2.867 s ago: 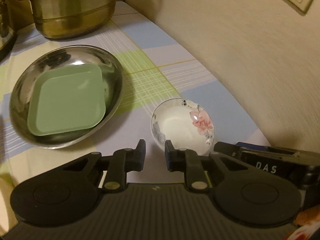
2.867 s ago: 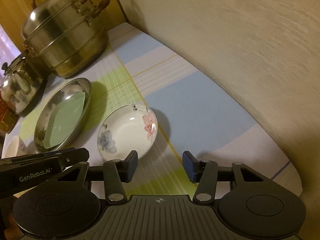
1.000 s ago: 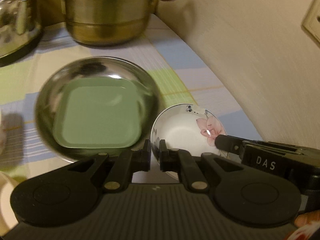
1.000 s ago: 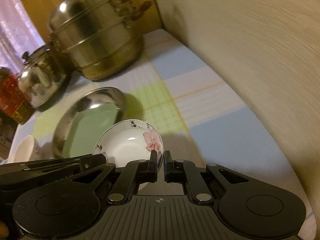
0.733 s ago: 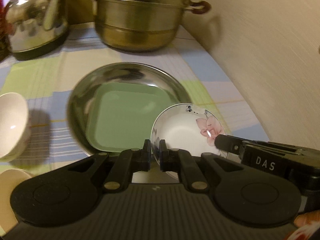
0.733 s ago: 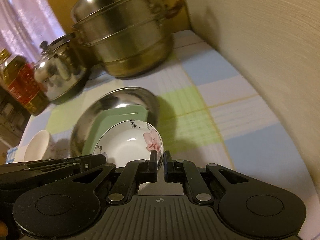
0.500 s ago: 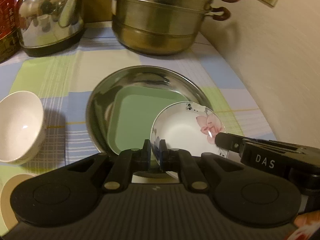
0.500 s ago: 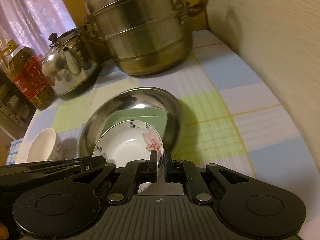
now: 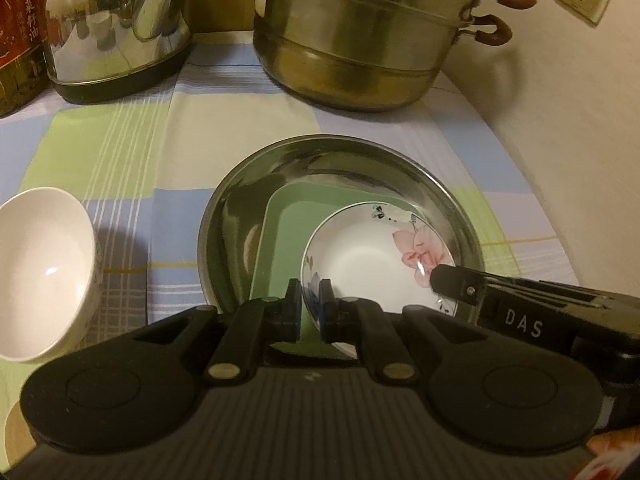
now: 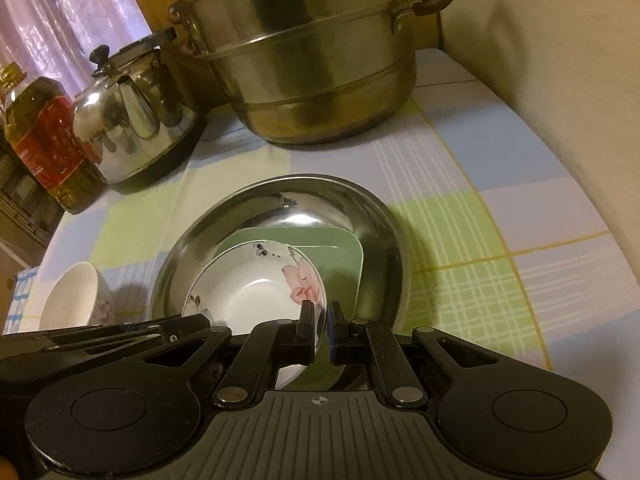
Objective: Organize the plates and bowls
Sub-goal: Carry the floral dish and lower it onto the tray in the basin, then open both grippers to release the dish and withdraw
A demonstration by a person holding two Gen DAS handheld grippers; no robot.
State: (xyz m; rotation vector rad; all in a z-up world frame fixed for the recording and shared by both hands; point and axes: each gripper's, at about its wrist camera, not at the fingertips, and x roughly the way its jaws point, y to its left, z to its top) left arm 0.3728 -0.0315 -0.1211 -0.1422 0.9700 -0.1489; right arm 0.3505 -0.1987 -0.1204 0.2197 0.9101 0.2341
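Gripping opposite edges of the flowered bowl [image 9: 376, 260], the left gripper [image 9: 310, 306] and the right gripper [image 10: 321, 330] each pinch its rim. The bowl sits over the green square plate [image 9: 280, 248] inside the steel basin [image 9: 320, 148] on the table [image 9: 120, 148]. A white bowl [image 9: 36, 264] stands to the left; a steamer pot [image 9: 360, 32] and kettle [image 9: 116, 24] stand at the far side.

Behind the steel basin [image 9: 240, 200] a strip of bare tablecloth [image 9: 224, 120] lies open, walled farther back by the steamer pot [image 9: 360, 40] and kettle [image 9: 116, 28]. Left, a white bowl [image 9: 40, 272] stands near the basin. Right, checked cloth runs clear to the wall [image 10: 560, 60].
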